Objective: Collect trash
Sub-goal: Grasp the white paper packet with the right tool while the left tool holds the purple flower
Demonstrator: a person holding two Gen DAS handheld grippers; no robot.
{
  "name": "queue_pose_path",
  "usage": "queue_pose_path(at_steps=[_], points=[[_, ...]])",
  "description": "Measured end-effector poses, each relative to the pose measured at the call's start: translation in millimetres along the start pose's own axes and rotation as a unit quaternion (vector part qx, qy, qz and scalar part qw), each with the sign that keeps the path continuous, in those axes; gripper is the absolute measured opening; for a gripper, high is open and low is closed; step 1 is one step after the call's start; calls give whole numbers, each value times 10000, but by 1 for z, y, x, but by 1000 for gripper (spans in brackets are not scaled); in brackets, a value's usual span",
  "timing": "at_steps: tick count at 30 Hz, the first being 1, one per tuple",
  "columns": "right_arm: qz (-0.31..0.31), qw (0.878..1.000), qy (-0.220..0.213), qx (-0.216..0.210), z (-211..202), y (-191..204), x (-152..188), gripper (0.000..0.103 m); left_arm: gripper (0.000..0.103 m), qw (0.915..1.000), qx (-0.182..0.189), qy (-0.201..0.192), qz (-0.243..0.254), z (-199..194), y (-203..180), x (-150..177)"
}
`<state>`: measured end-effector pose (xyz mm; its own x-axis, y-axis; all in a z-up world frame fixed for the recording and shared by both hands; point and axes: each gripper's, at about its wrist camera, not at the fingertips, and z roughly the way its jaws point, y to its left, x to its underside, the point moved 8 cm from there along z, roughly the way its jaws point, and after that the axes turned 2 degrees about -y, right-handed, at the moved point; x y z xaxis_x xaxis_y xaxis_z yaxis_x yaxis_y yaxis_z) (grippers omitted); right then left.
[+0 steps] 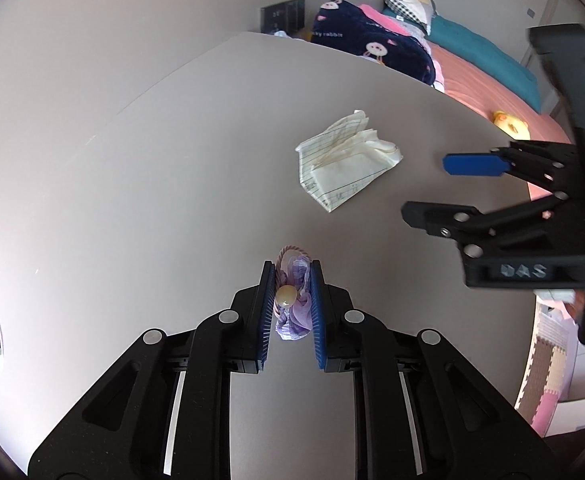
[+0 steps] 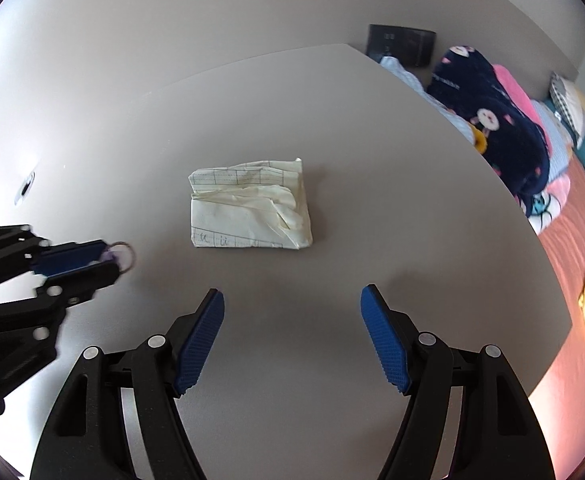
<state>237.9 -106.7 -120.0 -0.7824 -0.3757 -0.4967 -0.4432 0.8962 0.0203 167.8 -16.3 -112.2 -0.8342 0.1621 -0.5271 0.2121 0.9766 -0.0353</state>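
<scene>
On the grey bench (image 1: 132,200), your left gripper (image 1: 291,280) is clamped on a purple fabric scrap (image 1: 294,308) with a cord loop. Your right gripper (image 2: 292,320) hangs with jaws apart, near the crumpled lined paper (image 2: 250,205) lying mid-bench.

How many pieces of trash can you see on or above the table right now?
2. A purple wrapper bundle with a cord loop is clamped in the left tool; a folded lined paper lies on the table ahead of the open right tool. None hidden, apparently.
</scene>
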Motion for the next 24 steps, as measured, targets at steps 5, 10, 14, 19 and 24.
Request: queue_pose_path(at_steps=[5, 10, 14, 19, 24], points=[[-541, 9985, 67, 103, 15, 7, -11, 72, 16, 9997, -151, -66, -194, -16, 16, 8], [-1182, 9928, 78, 194, 26, 15, -23, 80, 16, 9987, -308, -78, -403, -29, 33, 19], [-1845, 9823, -52, 320, 31, 23, -33, 91, 16, 9977, -376, -60, -565, -34, 43, 25], [-2313, 9723, 2, 329, 40, 27, -51, 91, 16, 9972, -417, -10, -625, -37, 48, 32], [-2341, 9720, 208, 14, 49, 28, -64, 86, 17, 9968, -446, 9, -664, -39, 51, 34]])
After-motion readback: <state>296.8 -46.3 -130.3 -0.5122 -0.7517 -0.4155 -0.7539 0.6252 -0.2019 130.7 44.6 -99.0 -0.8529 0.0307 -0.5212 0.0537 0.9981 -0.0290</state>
